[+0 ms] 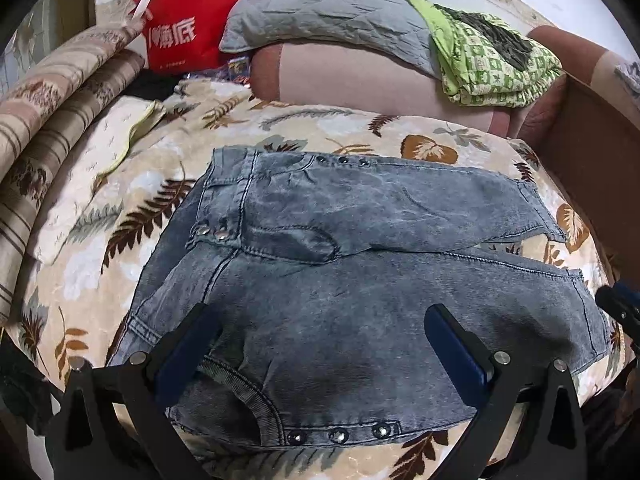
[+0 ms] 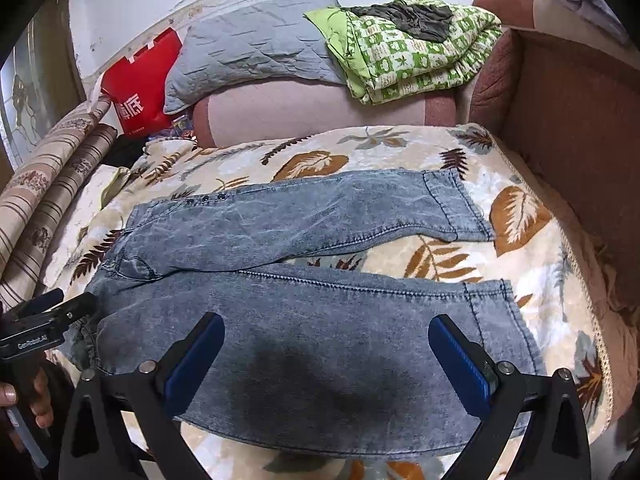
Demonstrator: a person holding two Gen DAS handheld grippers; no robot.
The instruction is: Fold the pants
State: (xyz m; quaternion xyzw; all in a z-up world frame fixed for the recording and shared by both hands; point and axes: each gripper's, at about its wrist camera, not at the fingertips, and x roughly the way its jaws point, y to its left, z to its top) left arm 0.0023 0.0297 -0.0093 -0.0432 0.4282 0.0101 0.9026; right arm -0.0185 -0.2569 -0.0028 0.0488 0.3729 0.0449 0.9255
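Note:
Grey-blue acid-wash denim pants point(image 1: 360, 248) lie flat on a leaf-patterned blanket point(image 1: 120, 208), waistband to the left, both legs running right and slightly apart. My left gripper point(image 1: 320, 320) hovers open over the near leg by the waist and a studded pocket. In the right wrist view the pants point(image 2: 304, 320) show full length. My right gripper point(image 2: 326, 336) is open above the near leg toward its cuff. The left gripper point(image 2: 52, 308) shows at the left edge there, held by a hand; the right gripper's tip point(image 1: 616, 304) shows at the right edge of the left wrist view.
A grey pillow point(image 2: 248, 48), a folded green patterned quilt point(image 2: 404, 56) and a red paper bag point(image 2: 144, 88) sit at the back on a pink sofa back point(image 2: 304, 112). Striped rolled bedding point(image 1: 48, 120) lies left. A brown sofa arm point(image 2: 580, 140) bounds the right side.

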